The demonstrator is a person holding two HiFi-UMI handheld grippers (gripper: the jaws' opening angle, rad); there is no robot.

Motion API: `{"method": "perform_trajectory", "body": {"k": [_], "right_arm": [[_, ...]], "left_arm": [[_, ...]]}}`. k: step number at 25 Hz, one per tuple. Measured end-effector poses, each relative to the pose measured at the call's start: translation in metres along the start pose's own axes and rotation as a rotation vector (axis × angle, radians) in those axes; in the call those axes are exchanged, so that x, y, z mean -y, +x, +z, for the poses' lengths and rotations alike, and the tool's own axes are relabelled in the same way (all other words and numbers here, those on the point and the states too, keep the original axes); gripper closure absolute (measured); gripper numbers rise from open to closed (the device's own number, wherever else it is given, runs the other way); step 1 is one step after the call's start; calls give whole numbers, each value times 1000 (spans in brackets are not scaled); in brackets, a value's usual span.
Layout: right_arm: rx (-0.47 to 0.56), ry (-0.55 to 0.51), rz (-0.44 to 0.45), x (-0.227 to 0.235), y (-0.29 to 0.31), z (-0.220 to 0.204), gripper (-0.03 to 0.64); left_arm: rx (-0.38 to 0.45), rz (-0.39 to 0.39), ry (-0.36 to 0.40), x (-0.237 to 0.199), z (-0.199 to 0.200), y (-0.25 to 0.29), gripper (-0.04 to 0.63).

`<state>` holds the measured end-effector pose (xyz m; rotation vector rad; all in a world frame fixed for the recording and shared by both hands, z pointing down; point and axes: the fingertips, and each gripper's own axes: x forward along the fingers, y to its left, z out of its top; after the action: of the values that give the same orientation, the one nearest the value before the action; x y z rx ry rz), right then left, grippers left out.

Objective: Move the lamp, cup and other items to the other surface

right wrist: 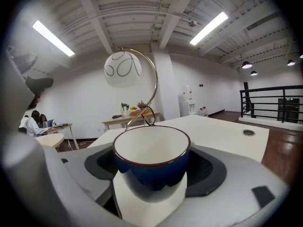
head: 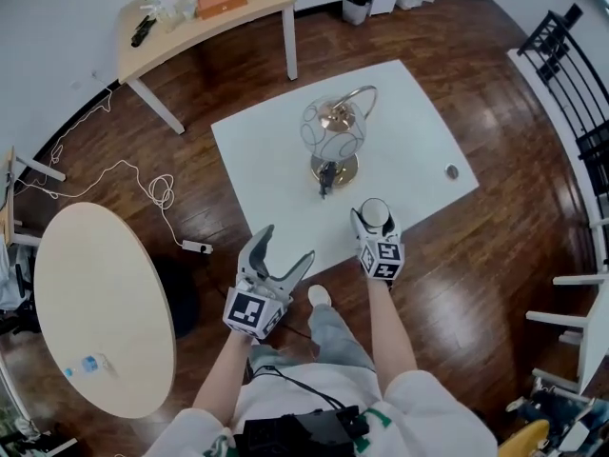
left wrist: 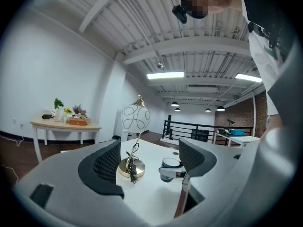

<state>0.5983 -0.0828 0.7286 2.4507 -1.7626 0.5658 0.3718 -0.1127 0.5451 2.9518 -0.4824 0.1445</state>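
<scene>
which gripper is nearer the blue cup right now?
Right. The right gripper has the blue cup between its jaws, pads against its sides, on the white table. The left gripper hangs open and empty off the table's near edge, left of the cup.

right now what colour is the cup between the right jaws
The cup is dark blue outside, white inside; clearest in the right gripper view.

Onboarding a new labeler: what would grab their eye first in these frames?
The globe lamp, with its gold arc and base, dominates from the middle of the white table. Next is the blue cup at the table's near edge, between the jaws of the right gripper with no visible gap. The left gripper hangs open and empty beside it.
</scene>
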Motion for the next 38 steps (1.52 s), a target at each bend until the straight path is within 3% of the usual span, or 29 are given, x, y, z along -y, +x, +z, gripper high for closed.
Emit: {"method": "perform_trajectory", "body": {"k": [6, 10, 14, 17, 25, 29, 34, 38], "right_arm": [[66, -120, 137, -73, -49, 55, 207], [117, -188, 226, -141, -92, 90, 207], [175, -161, 364, -215, -125, 113, 206], [146, -123, 491, -270, -144, 107, 206], [31, -189, 782, -409, -175, 73, 207], [36, -243, 942, -481, -179, 74, 207], [-59, -197, 1180, -575, -189, 63, 207], [-95, -246, 1338, -647, -207, 39, 207]], "left_arm": [[66, 25, 8, 4, 24, -40, 216], [92, 96, 9, -12, 30, -87, 216], [114, 199, -1, -36, 37, -147, 219], [117, 282, -29, -53, 35, -197, 227], [183, 584, -92, -91, 31, -339, 255], [226, 755, -88, -110, 25, -411, 258], [252, 945, -75, -124, 23, -490, 258], [251, 1068, -71, -126, 14, -549, 258]]}}
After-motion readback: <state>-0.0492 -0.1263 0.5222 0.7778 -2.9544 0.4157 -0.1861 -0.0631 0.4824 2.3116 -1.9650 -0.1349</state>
